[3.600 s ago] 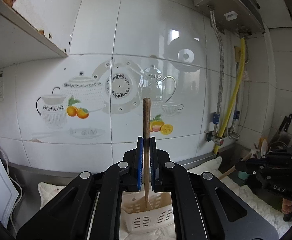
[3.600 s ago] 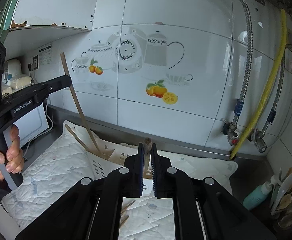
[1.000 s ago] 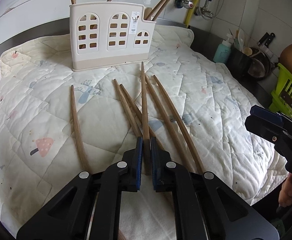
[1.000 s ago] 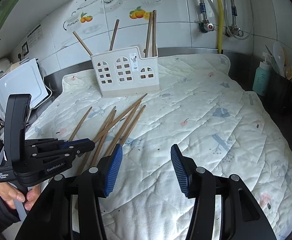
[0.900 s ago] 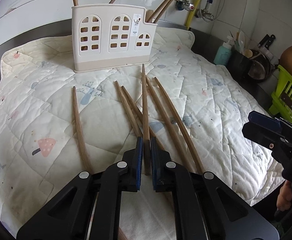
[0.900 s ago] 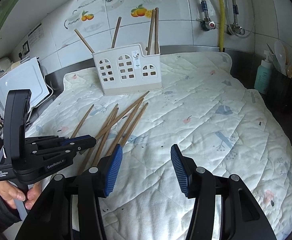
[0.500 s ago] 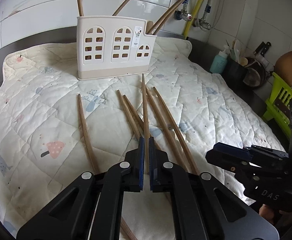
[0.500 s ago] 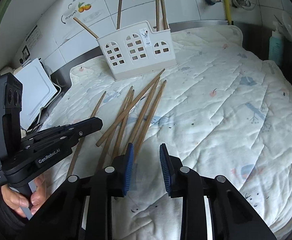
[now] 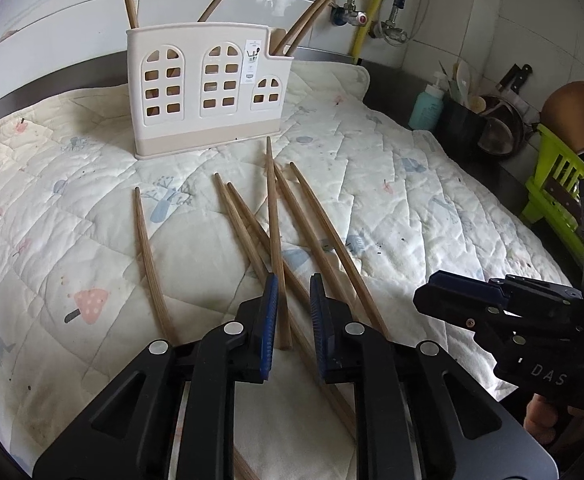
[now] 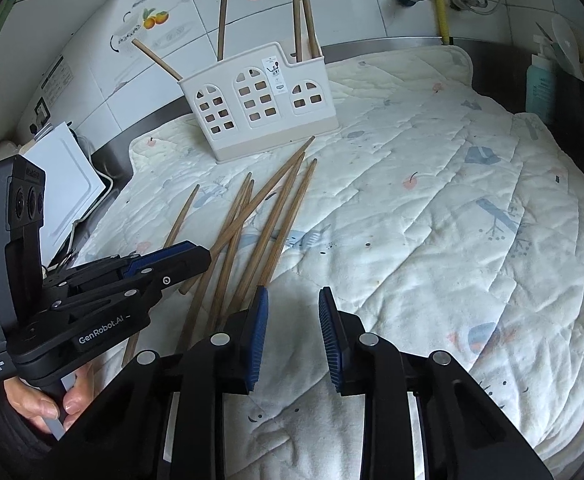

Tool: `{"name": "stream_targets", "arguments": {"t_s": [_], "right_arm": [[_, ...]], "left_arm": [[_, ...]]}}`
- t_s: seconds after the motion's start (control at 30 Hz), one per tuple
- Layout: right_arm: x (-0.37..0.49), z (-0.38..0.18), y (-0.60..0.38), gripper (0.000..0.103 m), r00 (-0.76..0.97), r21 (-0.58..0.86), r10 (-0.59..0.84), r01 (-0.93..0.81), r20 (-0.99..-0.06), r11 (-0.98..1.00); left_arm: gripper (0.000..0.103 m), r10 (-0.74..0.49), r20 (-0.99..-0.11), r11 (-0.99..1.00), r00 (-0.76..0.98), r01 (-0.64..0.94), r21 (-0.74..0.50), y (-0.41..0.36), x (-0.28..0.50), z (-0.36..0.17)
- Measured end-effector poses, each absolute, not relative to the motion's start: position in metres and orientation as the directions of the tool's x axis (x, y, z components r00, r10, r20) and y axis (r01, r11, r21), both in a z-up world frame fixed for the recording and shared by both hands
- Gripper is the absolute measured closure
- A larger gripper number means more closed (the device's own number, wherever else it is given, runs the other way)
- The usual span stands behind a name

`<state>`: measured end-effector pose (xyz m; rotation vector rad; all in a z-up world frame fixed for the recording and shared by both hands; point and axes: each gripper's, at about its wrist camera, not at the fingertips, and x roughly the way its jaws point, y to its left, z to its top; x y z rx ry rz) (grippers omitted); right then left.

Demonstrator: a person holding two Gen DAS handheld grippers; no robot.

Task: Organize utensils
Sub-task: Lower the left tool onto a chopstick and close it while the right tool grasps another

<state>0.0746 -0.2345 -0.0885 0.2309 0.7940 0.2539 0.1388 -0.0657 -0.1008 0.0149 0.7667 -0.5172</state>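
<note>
Quilted mat (image 9: 411, 184) covering the table. White holder (image 9: 204, 88), upper centre, four sticks standing inside. Six loose chopsticks (image 9: 276, 232) fanned at centre. Left gripper (image 9: 293, 300): fingers slightly parted astride one stick, gripping nothing. Right gripper (image 10: 293, 320): fingers wider apart, empty. Step: picking up; next, close and lift.

Both wrist views look forward and down from low over the worktop toward the holder (image 9: 208, 92) by the back wall. The left view sits close above the chopsticks (image 9: 274, 236), square to the holder; the right view faces it from further right. Both share holder, chopsticks and quilt (image 10: 431, 208), and each catches the other claw.
</note>
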Motion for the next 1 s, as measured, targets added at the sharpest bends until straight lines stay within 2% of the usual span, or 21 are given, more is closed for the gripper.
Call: {"name": "stream_targets", "arguments": {"t_s": [0.27, 0.43, 0.6, 0.73, 0.93, 1.0], "right_arm": [[0.075, -0.089, -0.233, 0.077, 0.672, 0.306, 0.322, -0.148, -0.666, 0.941], [0.076, -0.091, -0.231, 0.077, 0.667, 0.31, 0.33, -0.153, -0.668, 0.938], [0.076, -0.091, -0.229, 0.077, 0.661, 0.312, 0.335, -0.159, -0.671, 0.937], [0.076, -0.092, -0.224, 0.077, 0.66, 0.311, 0.34, -0.166, -0.67, 0.936], [0.078, -0.094, -0.221, 0.078, 0.652, 0.312, 0.343, -0.168, -0.677, 0.935], [0.078, -0.094, -0.221, 0.078, 0.653, 0.311, 0.341, -0.167, -0.677, 0.936]], "left_arm": [[0.088, -0.398, -0.712, 0.89, 0.579, 0.432, -0.146, -0.067, 0.151, -0.109], [0.092, -0.382, -0.725, 0.894, 0.574, 0.427, -0.134, -0.07, 0.152, -0.112], [0.097, -0.408, -0.704, 0.894, 0.581, 0.413, -0.177, -0.061, 0.15, -0.106], [0.098, -0.422, -0.692, 0.889, 0.586, 0.418, -0.187, -0.056, 0.147, -0.103], [0.098, -0.511, -0.668, 0.852, 0.541, 0.424, -0.309, -0.049, 0.149, -0.102], [0.098, -0.5, -0.669, 0.858, 0.55, 0.419, -0.297, -0.051, 0.148, -0.102]]}}
